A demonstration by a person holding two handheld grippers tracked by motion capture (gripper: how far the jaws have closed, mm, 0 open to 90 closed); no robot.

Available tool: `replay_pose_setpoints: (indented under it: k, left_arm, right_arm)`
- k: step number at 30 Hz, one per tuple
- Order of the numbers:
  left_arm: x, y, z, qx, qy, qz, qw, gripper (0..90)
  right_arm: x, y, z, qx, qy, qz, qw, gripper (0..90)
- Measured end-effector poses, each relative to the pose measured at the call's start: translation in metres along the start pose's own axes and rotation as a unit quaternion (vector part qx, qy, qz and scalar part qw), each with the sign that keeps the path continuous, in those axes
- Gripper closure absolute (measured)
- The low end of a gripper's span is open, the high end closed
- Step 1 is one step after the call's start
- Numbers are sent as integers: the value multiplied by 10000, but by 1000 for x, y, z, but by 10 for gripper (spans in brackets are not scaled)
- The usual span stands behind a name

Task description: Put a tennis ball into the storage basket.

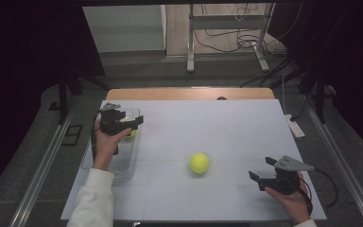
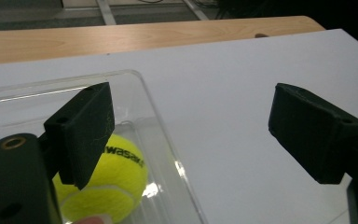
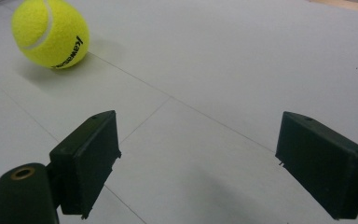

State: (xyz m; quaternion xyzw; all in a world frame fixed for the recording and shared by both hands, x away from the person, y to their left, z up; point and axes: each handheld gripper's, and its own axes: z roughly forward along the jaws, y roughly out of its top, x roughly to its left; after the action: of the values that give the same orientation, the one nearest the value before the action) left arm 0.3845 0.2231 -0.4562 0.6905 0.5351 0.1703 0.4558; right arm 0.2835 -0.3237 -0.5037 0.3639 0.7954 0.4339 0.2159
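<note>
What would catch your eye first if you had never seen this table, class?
The bright yellow tennis ball lying alone near the middle of the white table stands out most. A second tennis ball sits in the clear plastic tray at the table's left edge, just under the open left gripper. The right gripper, also open, faces the loose ball from the near right corner.

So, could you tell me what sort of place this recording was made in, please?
Probably a lab or test room: a white-covered table ringed by dark curtains, loose cables on the floor beyond, and a metal stand behind.
</note>
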Motion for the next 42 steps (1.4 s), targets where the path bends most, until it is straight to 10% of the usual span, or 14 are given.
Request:
replay_pose_setpoints:
  k: [42]
  left_arm:
    - [-62, -3, 10, 197, -835, 737, 9936, 168]
  right_arm:
    - [1, 2, 6, 3, 96, -82, 9999, 132]
